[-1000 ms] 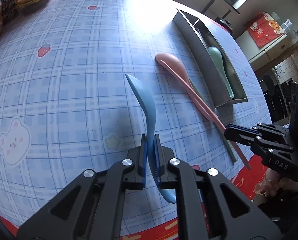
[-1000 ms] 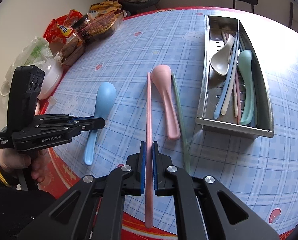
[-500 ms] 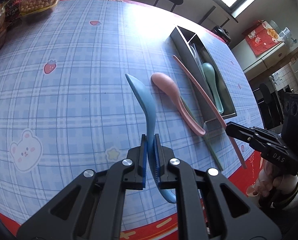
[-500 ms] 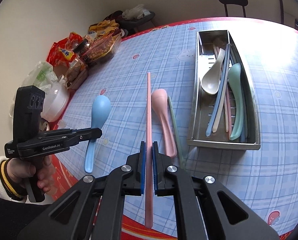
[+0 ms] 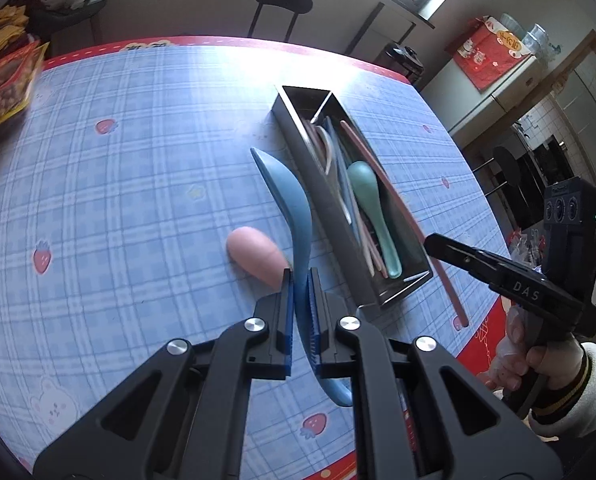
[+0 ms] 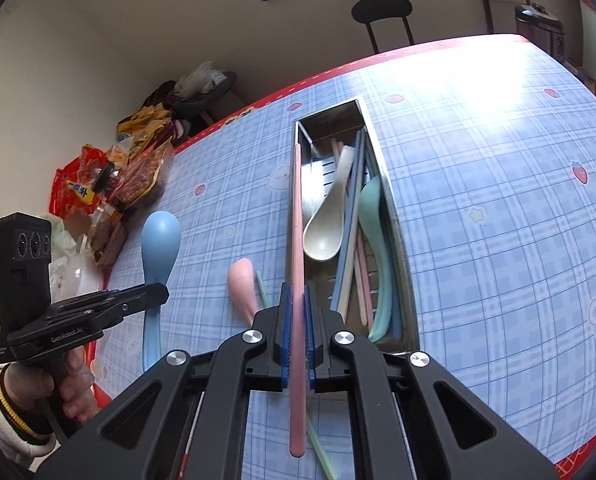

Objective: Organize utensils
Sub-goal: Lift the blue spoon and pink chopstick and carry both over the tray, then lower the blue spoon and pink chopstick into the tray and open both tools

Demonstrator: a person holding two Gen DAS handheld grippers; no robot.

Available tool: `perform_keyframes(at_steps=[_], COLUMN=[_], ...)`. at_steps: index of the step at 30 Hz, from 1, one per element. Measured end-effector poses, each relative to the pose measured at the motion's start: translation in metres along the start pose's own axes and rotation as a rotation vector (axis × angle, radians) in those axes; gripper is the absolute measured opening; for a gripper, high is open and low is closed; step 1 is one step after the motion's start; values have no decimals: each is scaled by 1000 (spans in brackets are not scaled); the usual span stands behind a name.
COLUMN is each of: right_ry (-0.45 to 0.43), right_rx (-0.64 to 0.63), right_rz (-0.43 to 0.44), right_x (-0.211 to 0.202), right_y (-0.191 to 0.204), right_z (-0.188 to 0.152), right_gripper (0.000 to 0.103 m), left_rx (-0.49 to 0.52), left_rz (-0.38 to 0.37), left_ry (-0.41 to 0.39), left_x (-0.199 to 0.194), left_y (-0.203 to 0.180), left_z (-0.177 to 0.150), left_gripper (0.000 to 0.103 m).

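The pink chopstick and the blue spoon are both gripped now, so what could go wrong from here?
1. The pink chopstick is clamped well back from its far tip, which hangs over the metal tray; it may pivot in the jaws or catch the tray's edge.
2. The blue spoon sits close beside the tray wall and could knock it.
3. The left gripper and right gripper are converging on one narrow tray and might collide.

Left gripper [image 5: 299,304] is clamped tight, fingers pinched on a blue spoon [image 5: 294,204], held aloft. Right gripper [image 6: 297,336] is closed on a pink chopstick [image 6: 297,240], pointing forward, each tool gripped by a cuffed hand [image 6: 46,392].
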State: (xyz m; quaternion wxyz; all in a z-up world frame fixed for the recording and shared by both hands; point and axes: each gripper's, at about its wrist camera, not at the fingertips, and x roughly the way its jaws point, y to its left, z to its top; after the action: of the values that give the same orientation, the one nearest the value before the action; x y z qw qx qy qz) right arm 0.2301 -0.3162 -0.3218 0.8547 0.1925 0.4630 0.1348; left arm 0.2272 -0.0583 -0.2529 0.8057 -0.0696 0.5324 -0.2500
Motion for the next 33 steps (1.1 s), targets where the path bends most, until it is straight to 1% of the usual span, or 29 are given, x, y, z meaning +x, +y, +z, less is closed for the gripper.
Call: perform_keyframes(at_steps=[7,12,16,23,30,33], right_ry=[-5,-5,-9,-1,20,25], right_rx=[119,198,237,248,258,252], right_rz=[-18,-33,-34,-51,-49,-43], right_x=[19,30,37,49,62,65], right_y=[-14,-27,-33,-31,-33,-33], right_z=[16,23,24,24,25,25], right_gripper=[7,7,7,7,7,9], left_rx=[67,94,92,50,60,64], left_rz=[-38,-53,-59,-79,-75,-69], left_ry=[62,107,134,152,166,172], left_x=[48,78,94,110,119,123], left_y=[-28,-41,-43,-37,-42,-43], left_z=[53,75,83,86,85,88], left_gripper=[11,11,11,11,11,11])
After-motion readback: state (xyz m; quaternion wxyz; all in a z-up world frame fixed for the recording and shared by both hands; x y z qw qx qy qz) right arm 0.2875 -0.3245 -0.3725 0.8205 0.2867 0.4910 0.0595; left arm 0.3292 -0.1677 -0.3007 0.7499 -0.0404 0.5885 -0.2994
